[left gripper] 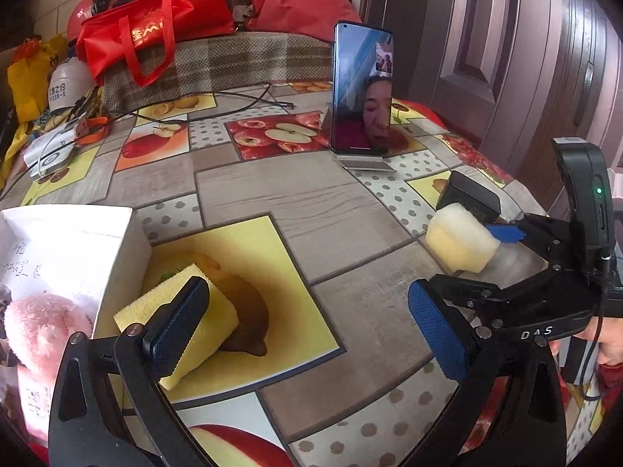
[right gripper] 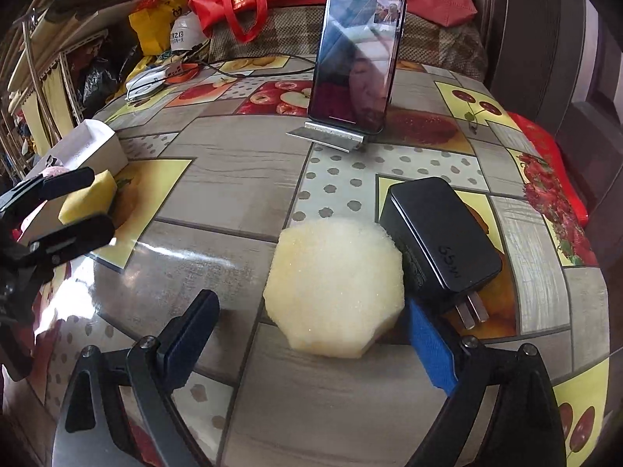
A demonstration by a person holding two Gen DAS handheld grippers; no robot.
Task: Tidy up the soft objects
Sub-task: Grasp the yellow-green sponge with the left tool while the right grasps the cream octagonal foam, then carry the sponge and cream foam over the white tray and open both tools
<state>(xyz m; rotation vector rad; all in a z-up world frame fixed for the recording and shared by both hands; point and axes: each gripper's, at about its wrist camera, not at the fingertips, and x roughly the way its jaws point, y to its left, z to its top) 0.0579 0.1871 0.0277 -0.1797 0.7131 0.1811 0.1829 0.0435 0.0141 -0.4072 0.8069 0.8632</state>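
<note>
A yellow sponge block (left gripper: 183,319) lies on the table beside a white box (left gripper: 70,249); my left finger overlaps it. My left gripper (left gripper: 307,334) is open and empty; the sponge sits at its left finger, not between the jaws. A pink plush toy (left gripper: 39,334) lies in the box. A pale round sponge (right gripper: 335,288) lies on the table against a black charger (right gripper: 440,241). My right gripper (right gripper: 311,342) is open around the sponge's near edge, its blue pad touching the right side. The round sponge (left gripper: 459,241) and right gripper (left gripper: 506,233) show in the left wrist view.
A phone (right gripper: 358,50) stands on a metal stand (right gripper: 331,136) at mid-table. Red bags (left gripper: 152,27), a yellow bag (left gripper: 27,78), cables (left gripper: 218,105) and clutter line the far edge. A wooden door (left gripper: 506,58) is at the right.
</note>
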